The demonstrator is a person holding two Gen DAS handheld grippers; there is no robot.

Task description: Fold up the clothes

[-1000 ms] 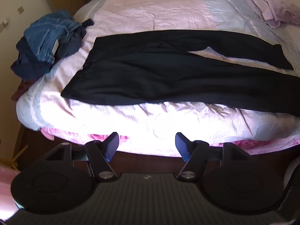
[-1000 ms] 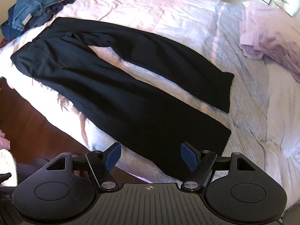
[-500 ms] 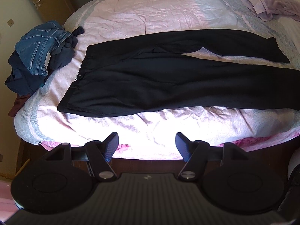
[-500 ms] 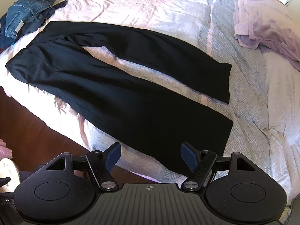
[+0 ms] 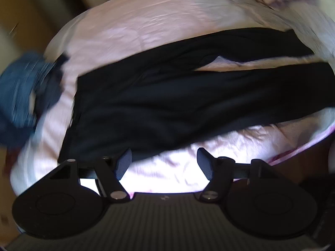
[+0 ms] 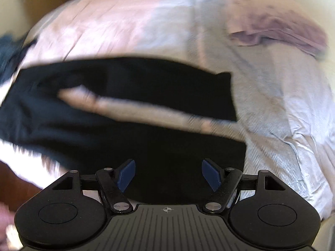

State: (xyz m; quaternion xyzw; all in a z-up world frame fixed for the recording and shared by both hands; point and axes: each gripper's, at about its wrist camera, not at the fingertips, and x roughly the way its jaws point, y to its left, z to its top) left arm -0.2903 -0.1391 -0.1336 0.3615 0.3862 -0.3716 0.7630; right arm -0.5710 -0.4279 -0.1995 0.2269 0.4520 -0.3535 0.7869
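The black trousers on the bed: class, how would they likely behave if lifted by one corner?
The black trousers would probably droop and hang limp, since they lie flat with soft creases. They look thin, so likely light. A leg may drag across the bedsheet.

No text, label, brand or number can be read in either view

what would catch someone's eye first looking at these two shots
The black trousers stand out first, spread flat with both legs apart across the near half of the pale pink bedspread. Next comes the heap of blue jeans at the bed's left end, beside the waistband. Low in each view, the left gripper and right gripper hang open, holding nothing.
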